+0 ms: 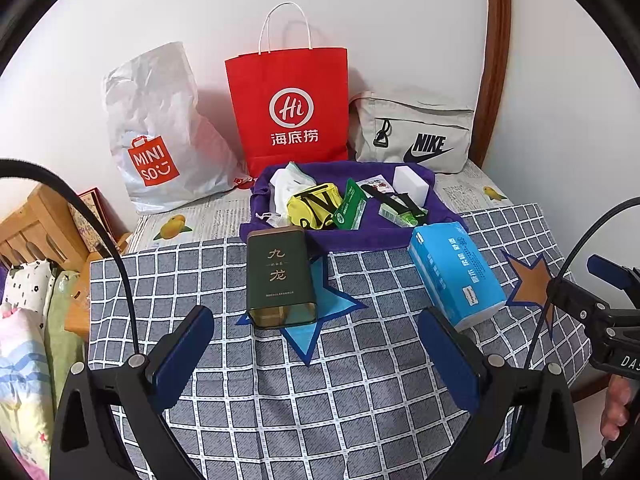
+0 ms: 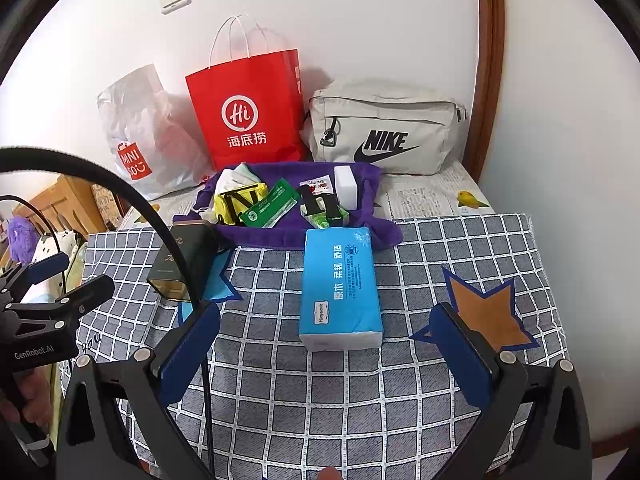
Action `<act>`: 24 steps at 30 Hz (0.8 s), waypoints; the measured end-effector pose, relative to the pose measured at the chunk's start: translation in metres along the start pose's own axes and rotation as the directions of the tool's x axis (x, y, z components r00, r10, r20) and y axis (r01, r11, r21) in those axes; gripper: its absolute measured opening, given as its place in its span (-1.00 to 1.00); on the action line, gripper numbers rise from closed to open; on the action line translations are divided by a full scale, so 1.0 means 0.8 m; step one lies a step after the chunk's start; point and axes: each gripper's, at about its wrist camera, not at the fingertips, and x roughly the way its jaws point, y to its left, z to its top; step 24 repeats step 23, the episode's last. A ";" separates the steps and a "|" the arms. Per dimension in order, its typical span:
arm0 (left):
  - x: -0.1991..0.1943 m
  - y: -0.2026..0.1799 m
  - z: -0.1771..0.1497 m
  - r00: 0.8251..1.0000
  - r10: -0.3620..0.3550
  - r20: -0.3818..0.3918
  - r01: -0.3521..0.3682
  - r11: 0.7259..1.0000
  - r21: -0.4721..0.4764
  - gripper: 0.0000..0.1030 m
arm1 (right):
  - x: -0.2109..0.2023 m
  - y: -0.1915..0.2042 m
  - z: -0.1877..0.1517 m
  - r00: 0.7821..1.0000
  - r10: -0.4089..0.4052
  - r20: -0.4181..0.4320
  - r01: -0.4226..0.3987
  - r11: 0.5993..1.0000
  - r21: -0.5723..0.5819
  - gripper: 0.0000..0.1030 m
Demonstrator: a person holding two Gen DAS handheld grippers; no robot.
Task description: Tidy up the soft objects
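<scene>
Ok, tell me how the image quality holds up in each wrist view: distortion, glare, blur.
Left wrist view: strong fisheye bending, the door frame curves, dark corners; the tissue pack is sharp and evenly lit. Right wrist view: same curvature; glare on the Miniso bag washes out its print; a blurred cable crosses the tea tin.

I hold my left gripper (image 1: 316, 354) low and level, its two blue-padded fingers (image 1: 182, 354) spread wide apart with nothing between them. My right gripper (image 2: 326, 354) sits the same way, jaws wide and empty, pointing forward. Each tool shows at the edge of the other's view: my right hand (image 1: 614, 408) wraps its handle at the far right of the left camera, and my left hand (image 2: 28, 398) grips its handle at the far left of the right camera.
</scene>
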 end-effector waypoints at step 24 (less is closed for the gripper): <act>0.001 0.000 -0.001 1.000 -0.003 -0.001 0.003 1.000 0.004 1.00 | 0.005 -0.001 -0.001 1.000 0.004 -0.006 -0.004 1.000 -0.004 1.00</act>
